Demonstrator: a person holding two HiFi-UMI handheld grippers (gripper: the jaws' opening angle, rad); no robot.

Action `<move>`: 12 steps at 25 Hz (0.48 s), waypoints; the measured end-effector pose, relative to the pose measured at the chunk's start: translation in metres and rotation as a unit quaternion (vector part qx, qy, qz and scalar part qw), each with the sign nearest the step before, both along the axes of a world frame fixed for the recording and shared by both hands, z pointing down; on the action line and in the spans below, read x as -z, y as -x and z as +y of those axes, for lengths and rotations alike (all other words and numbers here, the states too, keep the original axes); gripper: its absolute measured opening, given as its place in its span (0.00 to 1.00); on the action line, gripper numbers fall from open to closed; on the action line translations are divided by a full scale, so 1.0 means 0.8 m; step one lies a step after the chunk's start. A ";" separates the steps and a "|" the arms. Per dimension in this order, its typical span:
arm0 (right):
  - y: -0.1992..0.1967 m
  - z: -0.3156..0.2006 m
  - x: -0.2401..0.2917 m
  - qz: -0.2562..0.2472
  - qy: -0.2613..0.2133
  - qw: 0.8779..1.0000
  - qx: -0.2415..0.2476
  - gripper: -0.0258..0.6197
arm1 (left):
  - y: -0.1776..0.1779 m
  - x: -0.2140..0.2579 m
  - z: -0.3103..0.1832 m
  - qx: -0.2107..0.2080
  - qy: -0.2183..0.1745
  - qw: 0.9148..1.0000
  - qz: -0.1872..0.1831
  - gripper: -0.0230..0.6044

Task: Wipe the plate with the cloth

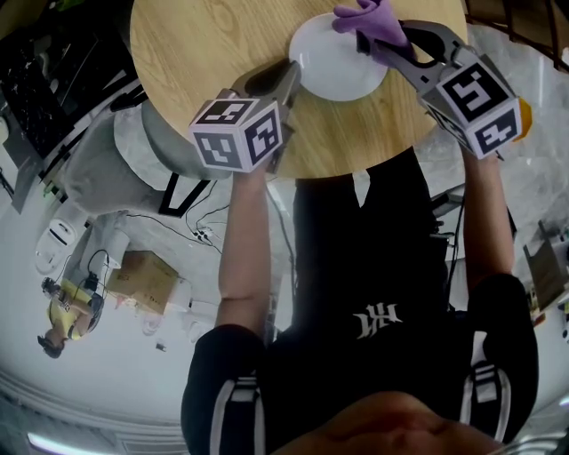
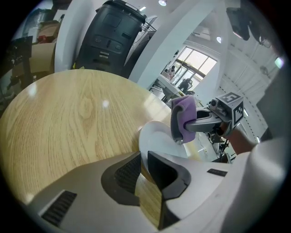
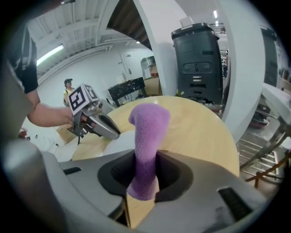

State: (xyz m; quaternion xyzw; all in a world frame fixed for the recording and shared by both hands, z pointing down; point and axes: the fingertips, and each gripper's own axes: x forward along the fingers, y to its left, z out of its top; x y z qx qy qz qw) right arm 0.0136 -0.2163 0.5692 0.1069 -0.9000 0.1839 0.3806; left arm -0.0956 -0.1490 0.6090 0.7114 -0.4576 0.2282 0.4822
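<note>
Wiping plate (image 1: 336, 58) with cloth (image 1: 369, 18), seemingly mid-task.
Steadying plate near bench (image 1: 204, 53) front edge with left tongs (image 1: 289, 80) clamped on its rim; holding cloth at far rim in right tongs (image 1: 372, 40), shut tight on it. No telling how much is wiped, likely most left. Ample bare bench beyond and leftward, little toward the body.

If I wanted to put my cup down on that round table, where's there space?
Free: the broad bare wood of the table left of the plate, out to the table's rim. Crowded: the plate itself, where the left gripper clamps its near rim and the right gripper holds the purple cloth over it.
</note>
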 end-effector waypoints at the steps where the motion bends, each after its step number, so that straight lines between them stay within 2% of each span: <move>1: 0.011 0.006 0.007 -0.020 0.009 1.000 0.000 0.20 | -0.001 0.000 0.001 0.000 0.000 1.000 0.000 0.12; 4: 0.058 0.039 0.018 -0.077 0.058 0.995 0.020 0.20 | 0.000 -0.001 0.003 0.003 0.001 1.000 -0.002 0.12; 6: 0.084 0.062 0.012 -0.087 0.090 0.991 0.040 0.20 | 0.001 -0.001 0.002 0.005 0.001 1.000 -0.002 0.12; 9: 0.098 0.081 -0.005 -0.066 0.102 0.991 0.058 0.20 | -0.001 0.000 0.002 0.003 0.001 1.000 -0.004 0.12; 12: 0.092 0.082 -0.021 -0.026 0.076 0.994 0.070 0.20 | -0.002 0.001 0.003 0.000 0.000 1.000 -0.004 0.12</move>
